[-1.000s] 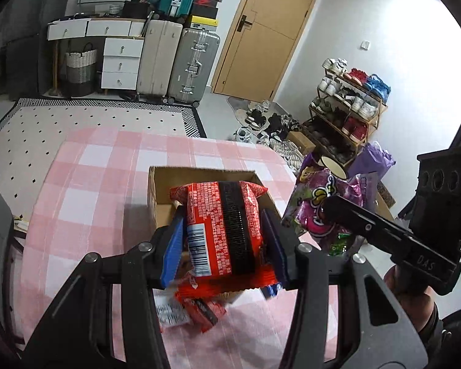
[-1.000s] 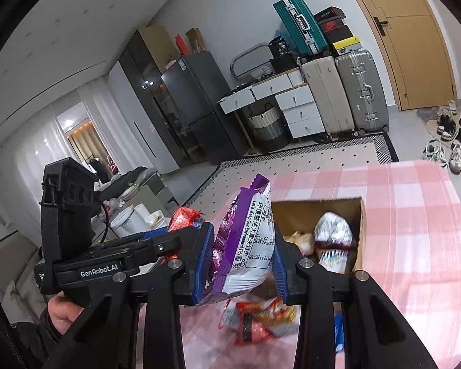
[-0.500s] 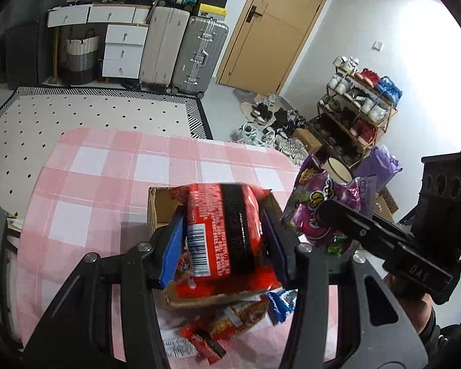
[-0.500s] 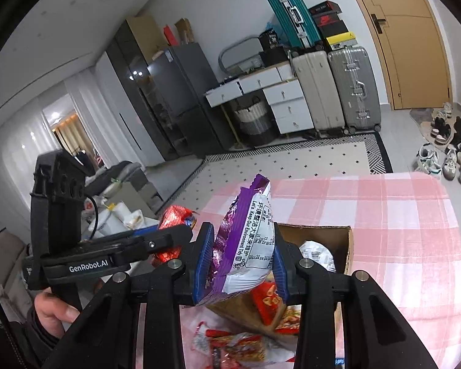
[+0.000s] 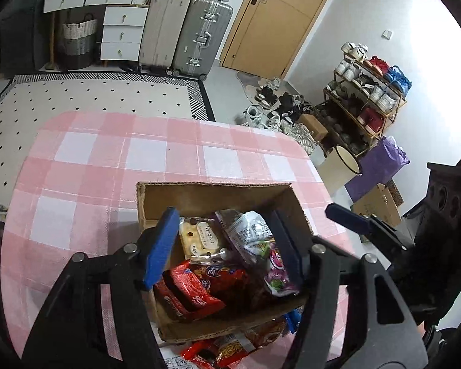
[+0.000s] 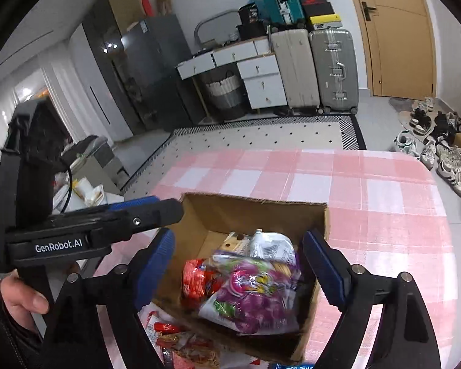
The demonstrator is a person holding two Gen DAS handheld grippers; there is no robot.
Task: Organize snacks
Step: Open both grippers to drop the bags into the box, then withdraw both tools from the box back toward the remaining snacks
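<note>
Blue-padded, our left gripper (image 5: pixel 224 246) and right gripper (image 6: pixel 246 264) have both just been opening and stand apart with nothing pressed between them; the red packet (image 5: pixel 193 292) and purple bag (image 6: pixel 255 298) lie below in the cardboard box (image 5: pixel 215 193) on the pink checked cloth (image 5: pixel 92 169); the drop looks done, so next we judge a reach to the loose packets (image 5: pixel 230 347) beside the box.

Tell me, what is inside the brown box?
The cardboard box holds a red packet, a purple bag, a pale cracker pack and a silvery wrapper. Whatever lies beneath them is covered.
</note>
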